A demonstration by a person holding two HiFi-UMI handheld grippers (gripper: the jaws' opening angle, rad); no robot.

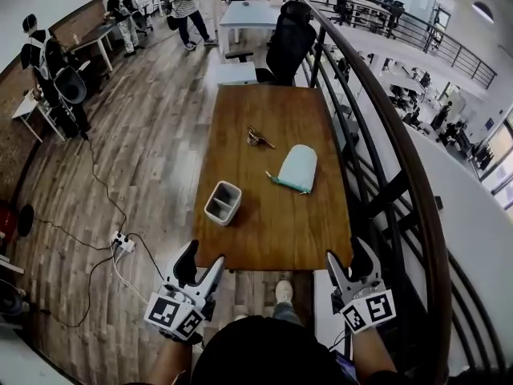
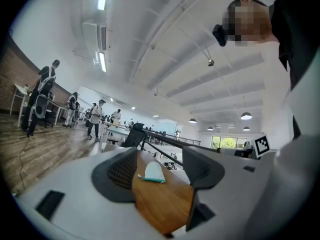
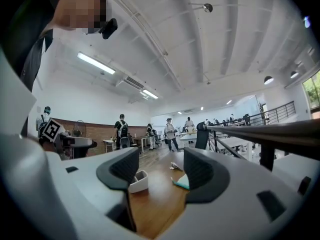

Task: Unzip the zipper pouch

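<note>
Zipper pouch (image 1: 298,168), pale mint, lies flat on the wooden table (image 1: 272,235), right of its middle and well apart from both grippers. Nearest the person, the left gripper (image 1: 202,257) hangs at the table's near left corner and the right gripper (image 1: 347,255) at the near right corner. Each points level over the tabletop with its jaws spread wide and nothing between the pads. Farther in, a white square container (image 1: 223,203) stands upright on the left half of the table. The pouch lies beyond it to the right, its teal zipper edge facing the container. Past the pouch a small metallic object (image 1: 256,137) rests near the middle. A black office chair (image 1: 288,42) stands at the far end, a dark railing (image 1: 385,119) runs along the right, and people (image 1: 184,6) stand in the distance.
</note>
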